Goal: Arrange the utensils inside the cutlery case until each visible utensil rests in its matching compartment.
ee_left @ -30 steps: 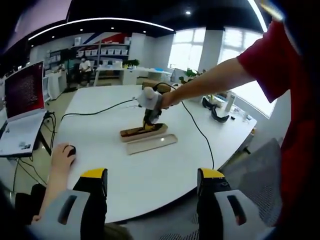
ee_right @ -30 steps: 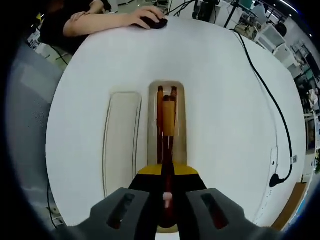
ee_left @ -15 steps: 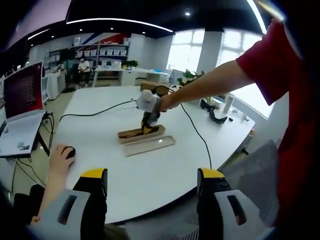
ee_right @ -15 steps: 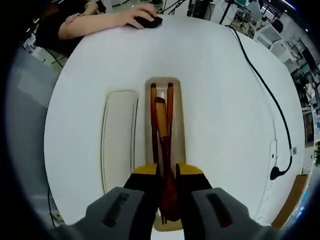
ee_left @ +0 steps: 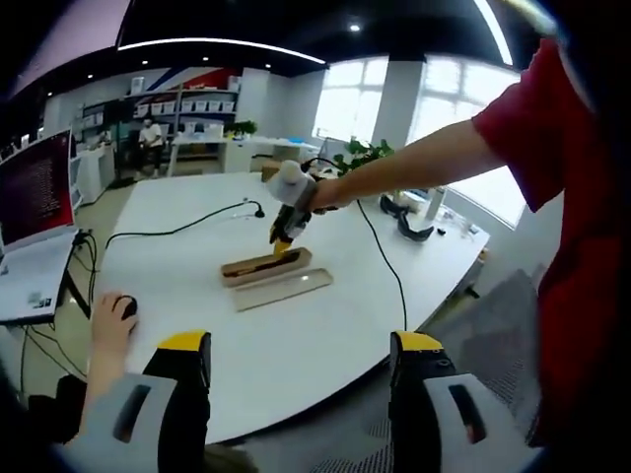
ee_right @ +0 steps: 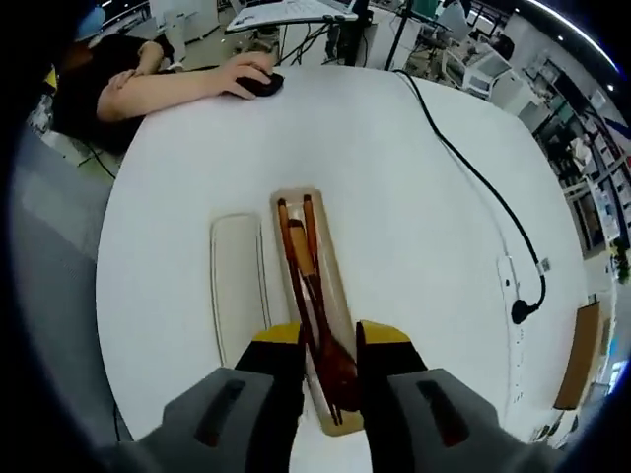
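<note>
While my right gripper (ee_right: pixel 328 340) hovers above the cutlery case (ee_right: pixel 314 296), jaws parted and holding nothing, spoon (ee_right: pixel 317 315) and chopsticks (ee_right: pixel 292 258) lie inside it (lid (ee_right: pixel 237 291) just beside). My left gripper (ee_left: pixel 296 357) stays back off the table (ee_left: pixel 296 335), jaws wide.

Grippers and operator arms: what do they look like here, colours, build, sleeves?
Left gripper: two grey moulded jaws with slot-shaped recesses, tipped in yellow with black inner faces. Right gripper: same grey jaws and yellow tips; in the left gripper view its body looks whitish with a black cable trailing from it across the table. The person's arm wears a short red sleeve.
</note>
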The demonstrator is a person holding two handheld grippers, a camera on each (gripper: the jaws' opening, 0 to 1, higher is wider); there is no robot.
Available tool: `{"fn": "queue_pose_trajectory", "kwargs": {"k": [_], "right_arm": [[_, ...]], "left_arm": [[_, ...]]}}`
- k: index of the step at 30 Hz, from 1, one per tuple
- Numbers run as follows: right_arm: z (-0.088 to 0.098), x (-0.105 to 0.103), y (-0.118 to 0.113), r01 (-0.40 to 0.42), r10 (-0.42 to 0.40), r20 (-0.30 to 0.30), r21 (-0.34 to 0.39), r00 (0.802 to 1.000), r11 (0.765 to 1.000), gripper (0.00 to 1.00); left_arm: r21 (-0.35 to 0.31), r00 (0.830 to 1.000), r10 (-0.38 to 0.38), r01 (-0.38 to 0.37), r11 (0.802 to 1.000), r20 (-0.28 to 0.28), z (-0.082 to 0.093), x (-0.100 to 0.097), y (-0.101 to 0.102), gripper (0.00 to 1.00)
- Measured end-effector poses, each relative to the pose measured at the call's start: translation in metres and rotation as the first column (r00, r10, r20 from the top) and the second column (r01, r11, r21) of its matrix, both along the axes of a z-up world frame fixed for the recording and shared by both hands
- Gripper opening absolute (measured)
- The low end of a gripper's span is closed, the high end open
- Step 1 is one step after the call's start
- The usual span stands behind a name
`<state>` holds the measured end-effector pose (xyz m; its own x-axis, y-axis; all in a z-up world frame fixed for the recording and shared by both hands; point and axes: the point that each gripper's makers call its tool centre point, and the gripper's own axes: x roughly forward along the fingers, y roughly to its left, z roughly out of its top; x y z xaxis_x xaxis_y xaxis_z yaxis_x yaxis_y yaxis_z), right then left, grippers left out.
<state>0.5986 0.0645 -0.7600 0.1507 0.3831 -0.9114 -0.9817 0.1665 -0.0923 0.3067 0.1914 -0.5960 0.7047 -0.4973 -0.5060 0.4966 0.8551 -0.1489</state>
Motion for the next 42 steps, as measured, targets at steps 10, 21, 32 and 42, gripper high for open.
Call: {"fn": "queue_pose_trajectory", "kwargs": {"k": [10,21,32,42], "right_arm": [[0.021,-0.022,-0.031,0.162,-0.162,-0.014,0.086,0.987,0.983,0.31],[0.052,-0.048,-0.077,0.304,-0.324,0.085,0.190,0.942,0.934,0.33],[0.087,-0.072,-0.096,0.349,-0.414,0.101,0.381,0.905,0.856,0.40],[0.089,-0.081,-0.113,0.450,-0.545,0.091,0.461,0.834,0.765,0.56]], "left_arm": [[-0.031,0.999,-0.024,0.025,0.999,0.042,0.011,0.013,0.002,0.78],[-0.030,0.984,-0.165,0.167,0.986,0.062,0.010,0.020,-0.034,0.73],[-0.010,0.968,-0.240,0.241,0.970,0.071,0.005,0.026,-0.055,0.80],[0.146,0.959,-0.269,0.254,0.956,0.092,-0.027,0.062,-0.034,0.82]]}}
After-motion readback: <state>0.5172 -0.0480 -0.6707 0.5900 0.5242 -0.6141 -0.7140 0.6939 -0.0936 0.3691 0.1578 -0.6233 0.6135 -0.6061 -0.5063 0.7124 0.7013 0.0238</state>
